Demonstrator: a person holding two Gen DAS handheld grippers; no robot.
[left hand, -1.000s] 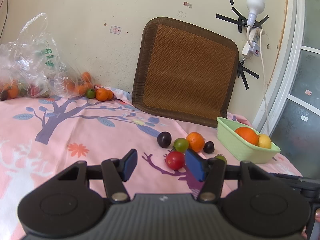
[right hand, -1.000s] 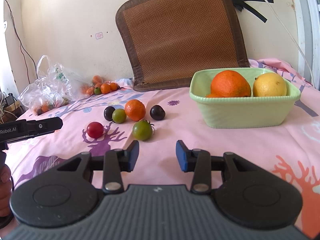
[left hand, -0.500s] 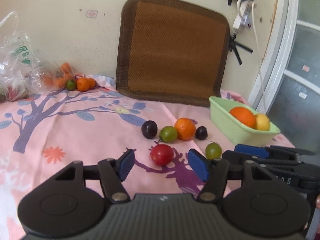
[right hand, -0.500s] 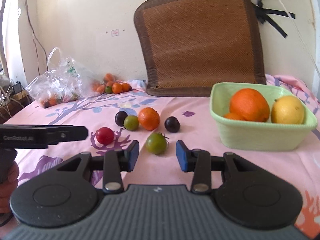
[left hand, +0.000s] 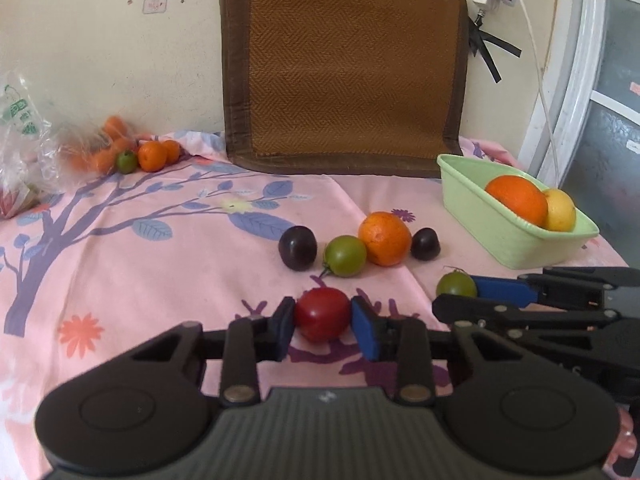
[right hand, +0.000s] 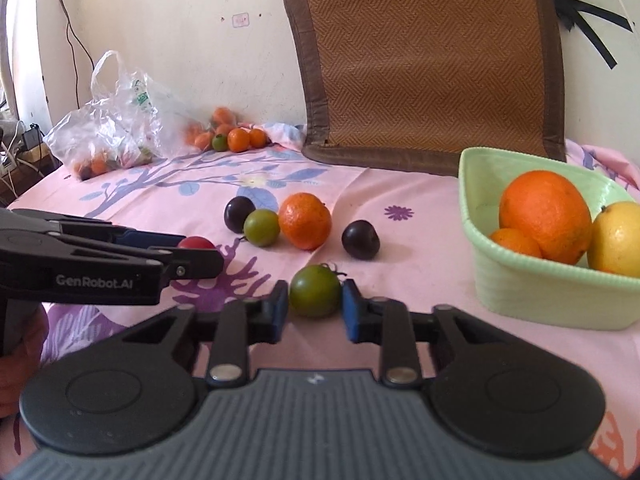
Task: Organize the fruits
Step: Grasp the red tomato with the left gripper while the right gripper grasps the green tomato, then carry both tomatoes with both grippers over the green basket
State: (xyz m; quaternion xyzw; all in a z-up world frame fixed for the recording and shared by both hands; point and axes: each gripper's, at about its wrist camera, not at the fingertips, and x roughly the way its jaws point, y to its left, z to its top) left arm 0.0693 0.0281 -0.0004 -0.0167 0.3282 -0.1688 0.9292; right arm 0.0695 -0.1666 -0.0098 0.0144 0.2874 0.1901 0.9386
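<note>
Both grippers have just closed on fruit — my left gripper [left hand: 323,326] clamps the red tomato [left hand: 322,314], my right gripper [right hand: 315,312] clamps the green tomato [right hand: 315,290]. Each tomato sits on the pink cloth [right hand: 416,240], short of the green basket [right hand: 540,300].

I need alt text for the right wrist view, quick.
The right hand-held gripper is closed on a green tomato on the pink cloth. At left, the left hand-held gripper holds a red tomato; a green basket of citrus sits right.

"genrobot.ai" printed white on left gripper [right hand: 200,250] side.
</note>
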